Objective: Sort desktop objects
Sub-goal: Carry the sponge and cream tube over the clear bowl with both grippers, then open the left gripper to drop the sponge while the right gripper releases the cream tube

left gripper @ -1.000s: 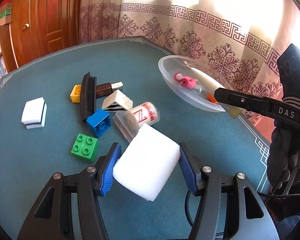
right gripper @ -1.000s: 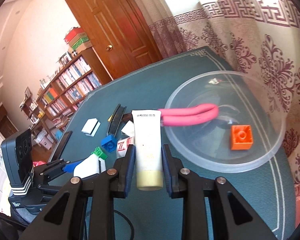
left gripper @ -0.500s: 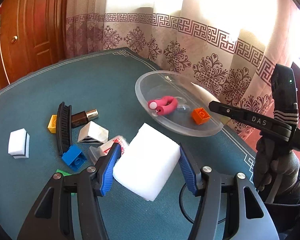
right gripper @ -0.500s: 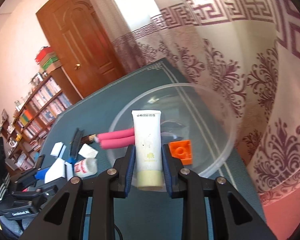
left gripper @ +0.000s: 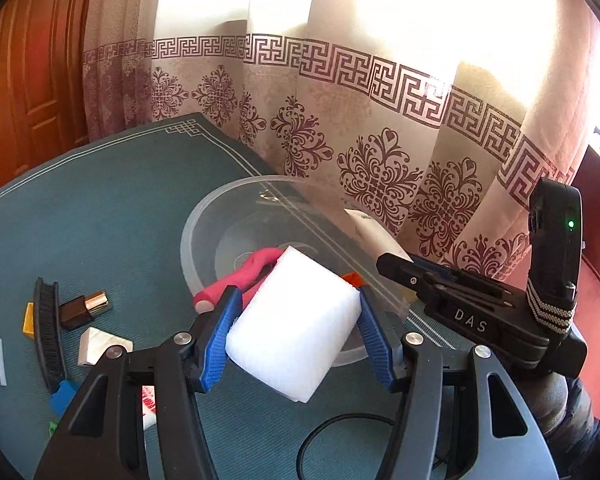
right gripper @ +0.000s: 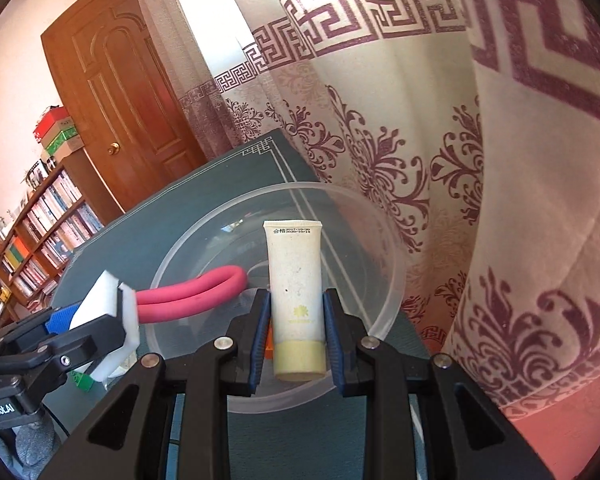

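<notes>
Both loads are at the drop-off step. The left gripper (left gripper: 296, 328) fingers clamp a white foam block (left gripper: 294, 326); the right gripper (right gripper: 296, 336) fingers pinch a cream tube (right gripper: 296, 284). The clear bowl (right gripper: 396, 280) lies just beyond both fingertips; next, each should open over it.

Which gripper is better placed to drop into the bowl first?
Right. The right gripper holds the cream tube directly over the clear bowl; the left gripper with the white sponge sits at the bowl's rim.
</notes>
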`<action>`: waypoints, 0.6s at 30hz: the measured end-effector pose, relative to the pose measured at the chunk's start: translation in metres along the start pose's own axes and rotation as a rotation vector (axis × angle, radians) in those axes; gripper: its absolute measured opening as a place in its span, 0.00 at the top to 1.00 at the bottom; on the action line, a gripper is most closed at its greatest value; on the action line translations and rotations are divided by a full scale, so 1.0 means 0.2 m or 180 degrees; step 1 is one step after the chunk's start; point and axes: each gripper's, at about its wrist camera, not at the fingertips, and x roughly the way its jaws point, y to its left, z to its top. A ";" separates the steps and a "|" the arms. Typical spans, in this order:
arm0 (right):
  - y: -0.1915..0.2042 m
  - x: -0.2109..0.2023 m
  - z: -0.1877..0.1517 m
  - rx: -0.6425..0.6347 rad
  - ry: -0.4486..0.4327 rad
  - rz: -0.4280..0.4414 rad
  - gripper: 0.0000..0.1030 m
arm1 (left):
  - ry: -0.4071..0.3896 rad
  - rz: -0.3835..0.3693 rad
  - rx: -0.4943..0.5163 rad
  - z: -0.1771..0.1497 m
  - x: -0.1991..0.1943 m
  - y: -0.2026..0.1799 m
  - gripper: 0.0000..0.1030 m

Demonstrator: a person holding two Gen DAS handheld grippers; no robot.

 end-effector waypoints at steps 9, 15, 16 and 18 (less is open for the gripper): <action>-0.05 0.02 0.00 0.0015 -0.0014 -0.0072 0.71 | 0.0008 -0.0078 -0.0105 0.07 0.15 0.00 0.39; -0.04 0.04 0.00 -0.0003 -0.0015 -0.0102 0.71 | 0.0010 -0.0098 -0.0196 0.08 0.21 0.02 0.39; -0.04 0.04 0.00 -0.0013 -0.0022 -0.0113 0.71 | 0.0010 -0.0100 -0.0210 0.08 0.22 0.02 0.39; -0.03 0.04 0.00 -0.0030 -0.0034 -0.0135 0.71 | 0.0004 -0.0100 -0.0238 0.08 0.23 0.03 0.37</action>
